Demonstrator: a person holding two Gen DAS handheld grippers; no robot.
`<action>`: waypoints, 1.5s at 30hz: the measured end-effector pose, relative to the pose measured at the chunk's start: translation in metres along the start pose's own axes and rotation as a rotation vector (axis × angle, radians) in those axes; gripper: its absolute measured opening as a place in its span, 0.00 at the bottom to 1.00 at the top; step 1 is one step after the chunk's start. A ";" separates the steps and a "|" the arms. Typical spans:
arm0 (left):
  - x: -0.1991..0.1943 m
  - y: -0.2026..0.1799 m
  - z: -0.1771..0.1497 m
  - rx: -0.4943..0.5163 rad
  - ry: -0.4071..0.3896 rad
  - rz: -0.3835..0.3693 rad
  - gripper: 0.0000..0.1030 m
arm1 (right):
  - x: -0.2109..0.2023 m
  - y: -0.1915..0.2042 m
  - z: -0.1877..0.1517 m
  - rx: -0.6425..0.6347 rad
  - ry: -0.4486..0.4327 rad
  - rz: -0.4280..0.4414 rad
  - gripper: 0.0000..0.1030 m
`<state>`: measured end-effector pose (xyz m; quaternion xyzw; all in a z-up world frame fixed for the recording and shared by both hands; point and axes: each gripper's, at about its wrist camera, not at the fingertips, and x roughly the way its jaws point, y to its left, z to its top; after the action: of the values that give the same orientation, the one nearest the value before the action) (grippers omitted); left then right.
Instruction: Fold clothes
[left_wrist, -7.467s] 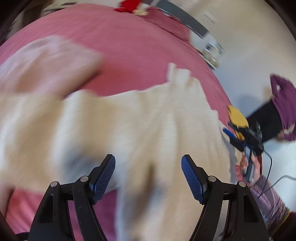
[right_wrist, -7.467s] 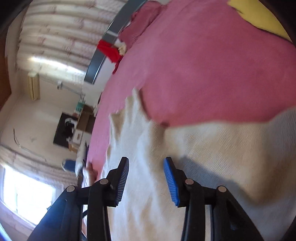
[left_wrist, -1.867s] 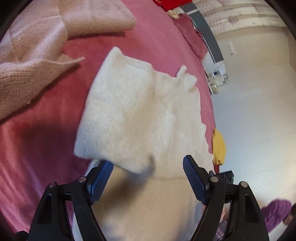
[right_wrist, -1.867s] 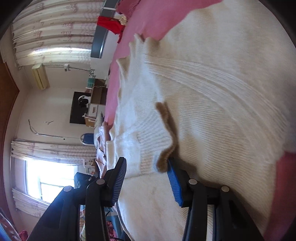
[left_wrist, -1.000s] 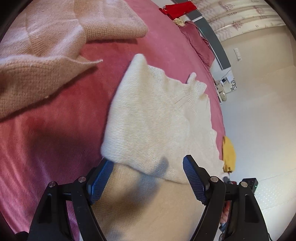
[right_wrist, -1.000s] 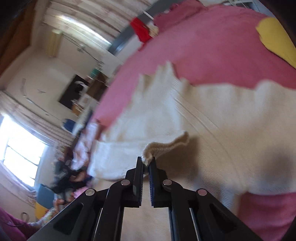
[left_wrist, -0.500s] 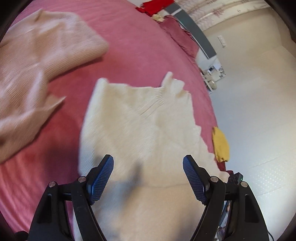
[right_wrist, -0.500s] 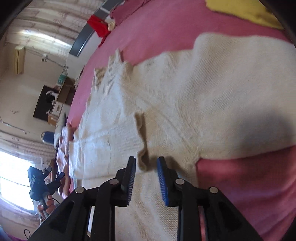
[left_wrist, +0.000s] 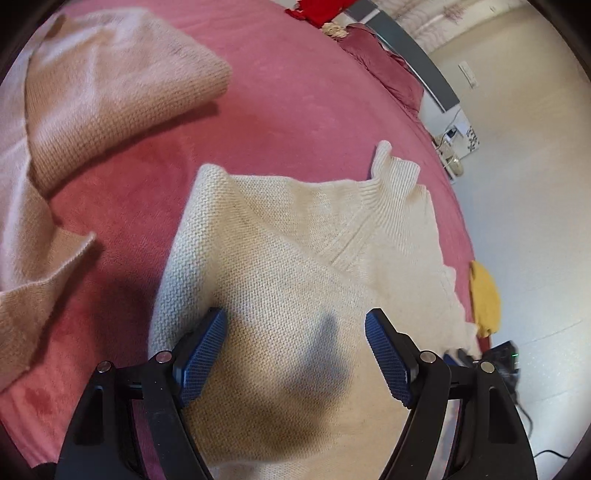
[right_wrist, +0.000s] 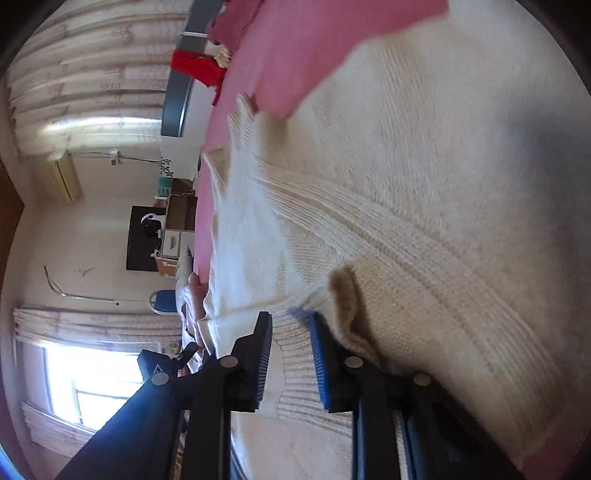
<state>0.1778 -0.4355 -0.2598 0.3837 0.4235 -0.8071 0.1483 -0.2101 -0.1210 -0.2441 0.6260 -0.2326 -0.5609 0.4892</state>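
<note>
The right gripper (right_wrist: 290, 332) has just been opening its jaws; they now stand partly apart over the ribbed cuff (right_wrist: 343, 295) of the cream sweater (right_wrist: 424, 166), the knit lying between and just past the pads without being pinched. The left gripper (left_wrist: 295, 339) is spread wide and holds nothing, poised low over the sweater's body (left_wrist: 280, 266), its left pad near the folded left edge. The sweater lies flat on the pink bedspread (left_wrist: 288, 92), collar (left_wrist: 391, 173) pointing away from the grippers, with both sleeves apparently folded in across the front. A pink knit garment (left_wrist: 103, 85) lies on the bedspread beyond the sweater's left edge, well apart from it, and a yellow cloth (left_wrist: 484, 295) lies just off its right edge. The step in hand looks like setting the sleeve down and squaring the panel. To do it well, lift the right jaws clear without dragging the cuff, then take the hem at both corners evenly and carry it toward the collar, keeping the side edges parallel.
</note>
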 end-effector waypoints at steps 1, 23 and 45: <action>-0.004 -0.007 -0.003 0.016 -0.007 0.007 0.76 | -0.009 0.005 -0.003 -0.028 -0.009 -0.012 0.29; 0.005 -0.115 -0.145 0.065 0.118 -0.016 0.76 | -0.385 -0.176 -0.030 0.280 -0.824 -0.283 0.36; 0.011 -0.147 -0.162 0.242 0.111 0.085 0.76 | -0.392 -0.158 -0.014 0.208 -0.883 -0.357 0.04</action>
<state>0.1676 -0.2175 -0.2406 0.4603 0.3139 -0.8229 0.1112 -0.3404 0.2782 -0.1976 0.4039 -0.3616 -0.8219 0.1749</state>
